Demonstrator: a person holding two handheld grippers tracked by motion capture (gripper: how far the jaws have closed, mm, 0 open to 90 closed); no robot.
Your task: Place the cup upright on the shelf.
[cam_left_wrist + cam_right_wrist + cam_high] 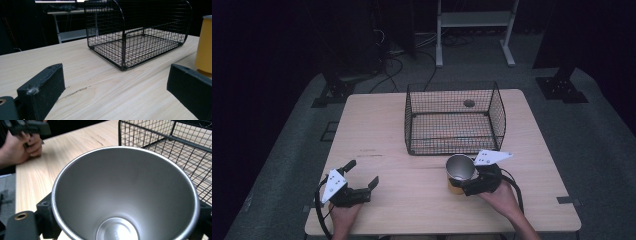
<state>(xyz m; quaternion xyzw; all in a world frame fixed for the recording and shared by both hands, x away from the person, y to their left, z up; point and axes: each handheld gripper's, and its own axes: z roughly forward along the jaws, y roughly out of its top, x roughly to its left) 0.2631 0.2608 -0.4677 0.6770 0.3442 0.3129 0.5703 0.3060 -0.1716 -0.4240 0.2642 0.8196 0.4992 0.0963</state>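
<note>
A steel cup [460,169] with a yellow outside stands upright at the table's front right, just in front of the wire basket [497,113]. My right gripper [461,183] is shut on the cup, one jaw on either side of its wall. The right gripper view looks down into the cup's bare metal inside [125,190], with my right gripper [125,220] around it. My left gripper [362,172] rests low at the front left, open, with nothing between its jaws. In the left gripper view, my left gripper [115,87] frames bare wood, and the cup's yellow side [205,45] shows at the right edge.
The black wire basket [140,37] sits at the middle back of the wooden table [412,200] with nothing in it. Its near corner [175,142] is close beyond the cup. A white stand [474,20] and cables lie on the floor behind.
</note>
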